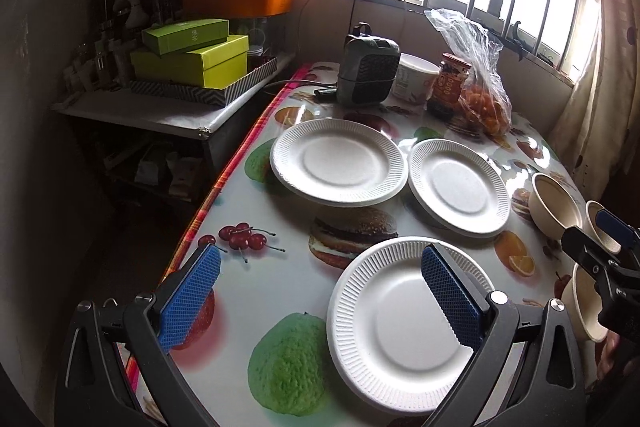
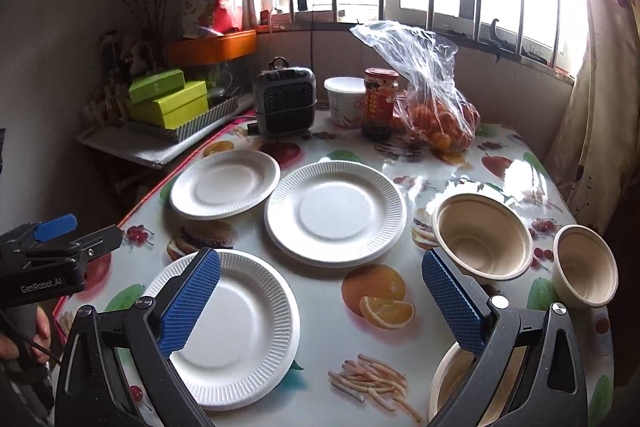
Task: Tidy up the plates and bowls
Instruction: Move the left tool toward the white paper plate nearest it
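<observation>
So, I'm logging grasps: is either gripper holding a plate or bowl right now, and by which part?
Nothing is held. The left gripper and right gripper are both open above the table.

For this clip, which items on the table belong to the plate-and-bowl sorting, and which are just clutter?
Belongs to the job:
three white ribbed paper plates: near, middle, far
three beige paper bowls: large, small, nearest, partly hidden

Just lying about:
small grey fan heater
white plastic tub
red-lidded jar
clear bag of oranges
green boxes
</observation>
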`<action>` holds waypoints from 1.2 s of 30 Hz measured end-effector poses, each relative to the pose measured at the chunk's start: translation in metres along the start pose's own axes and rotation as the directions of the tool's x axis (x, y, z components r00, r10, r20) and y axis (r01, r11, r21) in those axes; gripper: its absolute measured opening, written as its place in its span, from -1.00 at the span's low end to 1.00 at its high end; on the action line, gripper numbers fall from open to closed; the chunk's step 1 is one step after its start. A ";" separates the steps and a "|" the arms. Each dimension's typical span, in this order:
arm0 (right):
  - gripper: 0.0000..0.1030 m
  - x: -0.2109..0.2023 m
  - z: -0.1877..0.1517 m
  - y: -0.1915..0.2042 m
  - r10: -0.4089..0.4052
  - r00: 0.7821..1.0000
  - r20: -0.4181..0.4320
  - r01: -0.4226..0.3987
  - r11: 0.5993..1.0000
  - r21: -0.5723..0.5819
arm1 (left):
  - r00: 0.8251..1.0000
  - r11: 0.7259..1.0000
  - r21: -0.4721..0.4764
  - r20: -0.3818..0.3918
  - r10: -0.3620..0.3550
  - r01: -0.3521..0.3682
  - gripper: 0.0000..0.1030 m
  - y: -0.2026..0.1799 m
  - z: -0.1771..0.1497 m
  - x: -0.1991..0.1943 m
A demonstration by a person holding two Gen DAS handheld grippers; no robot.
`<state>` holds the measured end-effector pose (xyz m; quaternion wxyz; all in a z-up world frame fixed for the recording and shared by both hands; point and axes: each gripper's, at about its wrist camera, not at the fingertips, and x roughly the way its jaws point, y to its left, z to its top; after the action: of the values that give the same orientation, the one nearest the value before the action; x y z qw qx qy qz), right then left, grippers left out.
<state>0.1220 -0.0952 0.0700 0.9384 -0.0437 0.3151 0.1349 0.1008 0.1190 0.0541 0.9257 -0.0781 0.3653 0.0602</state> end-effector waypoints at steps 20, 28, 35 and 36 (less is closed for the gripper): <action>0.98 0.109 0.071 0.005 0.117 0.987 -0.108 -0.124 0.990 -0.062 | 0.999 0.999 -0.041 -0.043 0.016 -0.018 0.96 0.037 0.061 0.071; 0.97 0.166 0.094 0.006 0.157 0.972 -0.174 -0.173 0.982 -0.080 | 0.995 0.995 -0.093 -0.098 0.024 -0.033 0.96 0.055 0.070 0.106; 0.97 0.206 0.095 0.014 0.184 0.953 -0.241 -0.216 0.970 -0.110 | 0.992 0.993 -0.114 -0.126 0.020 -0.035 0.96 0.065 0.073 0.126; 0.97 0.211 0.095 0.015 0.187 0.951 -0.247 -0.220 0.969 -0.113 | 0.991 0.992 -0.122 -0.131 0.014 -0.031 0.96 0.066 0.074 0.129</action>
<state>0.3341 -0.0179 0.0189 0.8702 -0.0919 0.4166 0.2466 0.2323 0.2044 0.0121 0.8926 -0.1348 0.4212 0.0879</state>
